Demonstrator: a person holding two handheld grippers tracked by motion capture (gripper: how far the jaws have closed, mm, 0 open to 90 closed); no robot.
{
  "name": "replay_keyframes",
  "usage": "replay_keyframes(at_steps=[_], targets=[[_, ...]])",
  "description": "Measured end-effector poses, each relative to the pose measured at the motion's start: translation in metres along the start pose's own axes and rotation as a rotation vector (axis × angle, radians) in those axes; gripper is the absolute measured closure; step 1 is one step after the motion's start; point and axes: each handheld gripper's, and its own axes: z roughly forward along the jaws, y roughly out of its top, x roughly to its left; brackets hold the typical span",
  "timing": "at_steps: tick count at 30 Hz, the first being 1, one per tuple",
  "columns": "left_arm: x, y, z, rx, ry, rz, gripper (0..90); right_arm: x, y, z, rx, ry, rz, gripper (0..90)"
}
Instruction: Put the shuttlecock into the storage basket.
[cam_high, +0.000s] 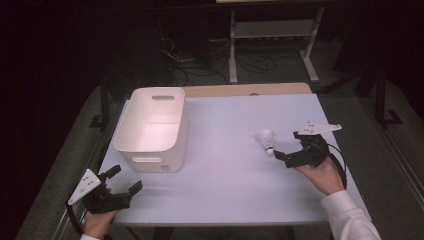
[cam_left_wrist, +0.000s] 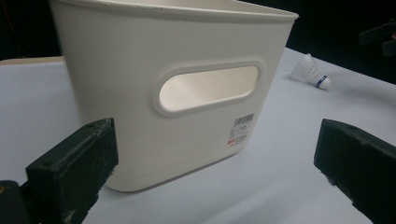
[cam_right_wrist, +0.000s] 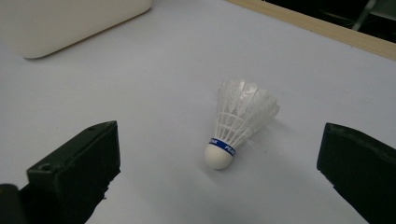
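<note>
A white feathered shuttlecock (cam_high: 266, 139) with a blue band and a white cork lies on its side on the pale table (cam_high: 230, 175), right of centre. My right gripper (cam_high: 289, 145) stands open just right of it. In the right gripper view the shuttlecock (cam_right_wrist: 238, 123) lies between and a little beyond the two jaws of that gripper (cam_right_wrist: 219, 144), cork toward the camera, touching neither. A white plastic bin (cam_high: 152, 127) with handle slots stands empty at the left. My left gripper (cam_high: 126, 179) is open near the front left corner, facing the bin (cam_left_wrist: 177, 88), nothing held.
A strip of bare wood (cam_high: 245, 90) shows at the table's far edge. Beyond it are a white desk frame (cam_high: 272, 37) and cables on the dark floor. The bin's corner (cam_right_wrist: 70, 18) shows far left in the right gripper view.
</note>
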Motion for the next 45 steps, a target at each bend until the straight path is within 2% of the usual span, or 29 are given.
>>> replay_keyframes(at_steps=[40, 45], targets=[[0.001, 0.0, 0.001, -0.009, -0.002, -0.013, 0.0, -0.022, 0.047, 0.018, 0.123, 0.032, 0.013, 0.0], [0.001, 0.0, 0.001, -0.006, -0.002, -0.012, 0.0, -0.025, 0.052, 0.024, 0.149, 0.031, 0.036, 0.0]])
